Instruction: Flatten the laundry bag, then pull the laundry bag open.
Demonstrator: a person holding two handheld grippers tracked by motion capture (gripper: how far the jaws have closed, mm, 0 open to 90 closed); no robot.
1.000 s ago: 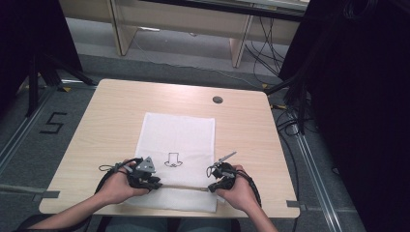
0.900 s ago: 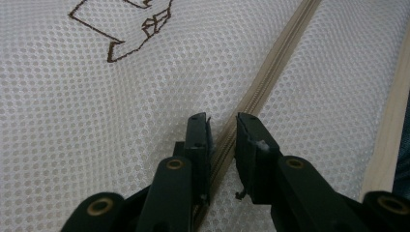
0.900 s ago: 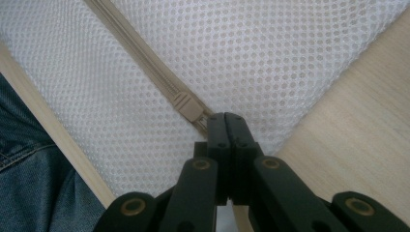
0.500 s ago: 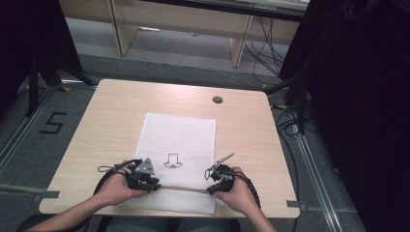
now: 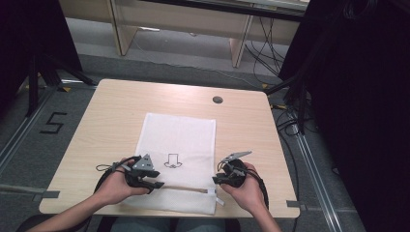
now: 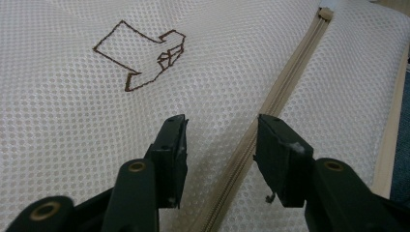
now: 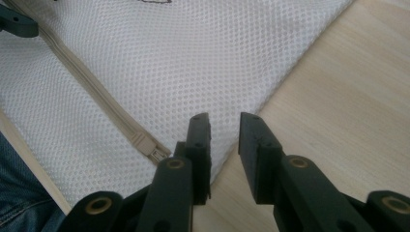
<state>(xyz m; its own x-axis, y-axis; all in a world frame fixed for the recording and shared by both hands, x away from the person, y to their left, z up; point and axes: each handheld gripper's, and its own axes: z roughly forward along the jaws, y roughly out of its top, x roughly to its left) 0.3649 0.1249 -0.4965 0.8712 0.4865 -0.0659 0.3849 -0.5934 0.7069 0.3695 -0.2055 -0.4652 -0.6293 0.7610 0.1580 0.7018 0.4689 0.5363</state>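
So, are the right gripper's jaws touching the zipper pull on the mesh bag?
Apart. In the right gripper view the right gripper has just been opening, nothing between its jaws; the zipper pull lies left of them.

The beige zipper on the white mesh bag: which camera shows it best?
The left gripper view: the beige zipper runs long and sharp between the open jaws. The right gripper view shows its slider end; the high view shows a thin line across the white mesh bag.

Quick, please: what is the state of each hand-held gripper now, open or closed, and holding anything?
Left hand-held gripper: just opened, jaws astride the zipper, gripping nothing.
Right hand-held gripper: just opened, empty, at the mesh bag edge.
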